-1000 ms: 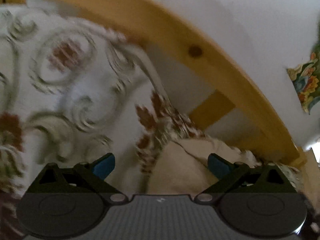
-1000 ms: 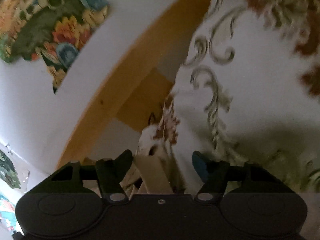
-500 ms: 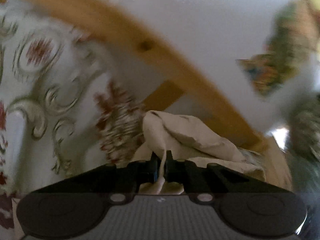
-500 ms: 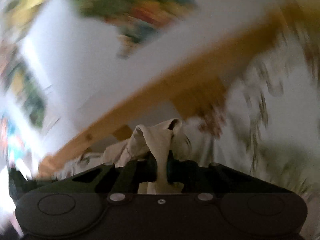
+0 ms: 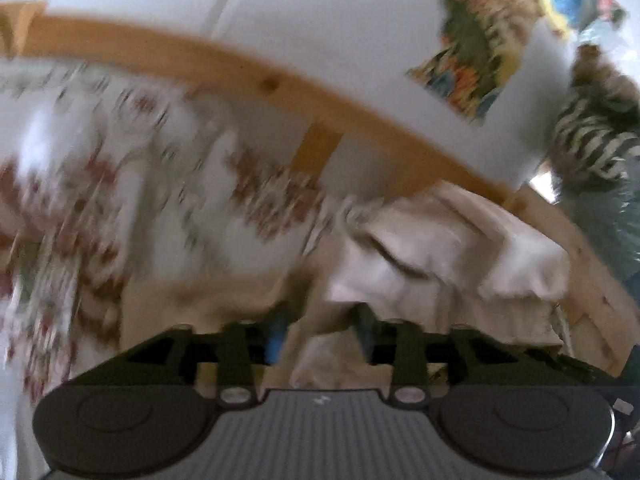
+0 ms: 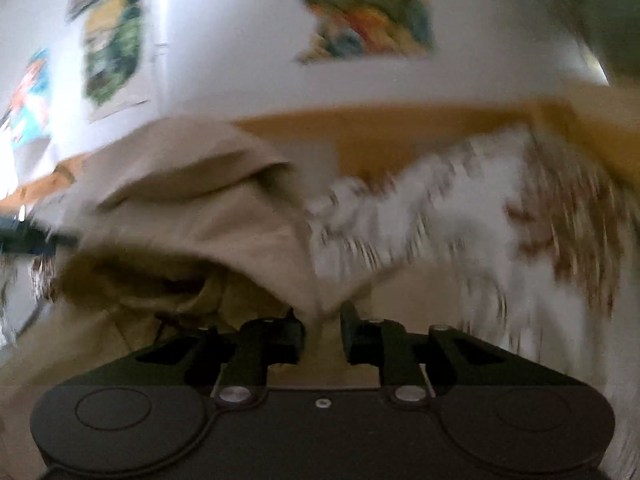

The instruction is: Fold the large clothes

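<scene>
Left gripper [image 5: 320, 330]: seen at the lower centre of the left wrist view, jaws about half apart and opening; a fold of the beige garment [image 5: 436, 252] was seen between the fingers, but whether the pads pressed on it could not be told through the blur.
Right gripper [image 6: 320, 322]: seen at the lower centre of the right wrist view, jaws narrowly apart and opening; a bunched ridge of the beige garment [image 6: 192, 224] was seen running down into the gap, though contact with the pads could not be told.
Garment: a crumpled beige cloth, spread across the centre and right of the left wrist view and across the left half of the right wrist view.
Bed cover [image 5: 120, 184]: a white cloth with a red-brown floral pattern, lying under and beside the garment, filling the left of the left wrist view.
Wooden bed frame [image 5: 360, 112]: a yellow-brown rail was seen behind the cloths, against a white wall [image 5: 340, 20].
Wall pictures [image 6: 360, 8]: colourful sheets were seen on the wall, blurred.
</scene>
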The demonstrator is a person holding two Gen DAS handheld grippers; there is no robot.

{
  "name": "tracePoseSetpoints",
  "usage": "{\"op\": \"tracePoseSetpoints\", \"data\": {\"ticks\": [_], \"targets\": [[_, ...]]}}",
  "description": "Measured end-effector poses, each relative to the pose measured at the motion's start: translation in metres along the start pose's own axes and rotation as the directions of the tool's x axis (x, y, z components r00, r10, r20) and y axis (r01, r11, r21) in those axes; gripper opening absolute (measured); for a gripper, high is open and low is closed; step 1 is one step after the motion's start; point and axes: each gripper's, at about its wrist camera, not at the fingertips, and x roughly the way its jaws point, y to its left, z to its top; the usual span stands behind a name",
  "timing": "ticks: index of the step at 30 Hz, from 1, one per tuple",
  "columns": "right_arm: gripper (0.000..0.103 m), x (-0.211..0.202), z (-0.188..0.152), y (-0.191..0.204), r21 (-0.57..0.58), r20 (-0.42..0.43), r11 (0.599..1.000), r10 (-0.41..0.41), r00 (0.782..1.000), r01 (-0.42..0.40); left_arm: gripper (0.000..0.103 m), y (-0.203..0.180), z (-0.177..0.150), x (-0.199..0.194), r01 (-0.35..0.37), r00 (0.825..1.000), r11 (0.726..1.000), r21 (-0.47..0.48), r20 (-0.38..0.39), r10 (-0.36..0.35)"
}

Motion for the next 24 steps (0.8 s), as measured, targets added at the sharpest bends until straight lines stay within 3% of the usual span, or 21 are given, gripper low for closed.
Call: {"op": "tracePoseSetpoints", "data": {"ticks": [4,8,12,14,16,19,22,24], "targets": [[0.022,0.003,-0.011,-0.01,0.1,-0.068,0.994,-0.031,0.997,0.037,0.067,0.019,-0.024,-0.013,0.001,0.998,0.99,-0.14,-0.063,-0.01],[0.036,-0.007,-0.019,-0.012,0.07,-0.112,0.995,-0.059,0.992,0.067,0.081,0.037,-0.045,-0.028,-0.023,0.996,0.979,-0.203,-0.088,0.005],[0.048,-0.03,-0.031,-0.016,-0.025,-0.109,0.991,-0.134,0.985,0.132,0.083,0.053,-0.055,-0.037,0.006,0.996,0.968,-0.25,-0.082,-0.027],[0.051,-0.043,-0.033,-0.022,-0.008,-0.096,0.985,-0.17,0.981,0.17,0.083,0.055,-0.057,-0.039,0.02,0.996,0.967,-0.255,-0.079,-0.042],[0.051,-0.05,-0.033,-0.032,0.071,-0.097,0.986,-0.141,0.985,0.148,0.083,0.051,-0.056,-0.034,0.028,0.995,0.969,-0.245,-0.09,-0.052],[0.052,-0.049,-0.034,-0.042,0.261,-0.122,0.965,0.011,0.993,0.021,0.083,0.036,-0.055,-0.023,0.045,0.991,0.976,-0.213,-0.114,-0.071],[0.049,-0.03,-0.039,-0.035,0.354,-0.152,0.934,0.102,0.983,-0.042,0.078,0.02,-0.061,-0.01,0.001,0.987,0.988,-0.157,-0.158,-0.026],[0.032,-0.013,-0.04,-0.021,0.342,-0.173,0.938,0.117,0.978,-0.052,0.065,0.011,-0.066,-0.004,-0.045,0.983,0.99,-0.13,-0.181,0.021]]}}
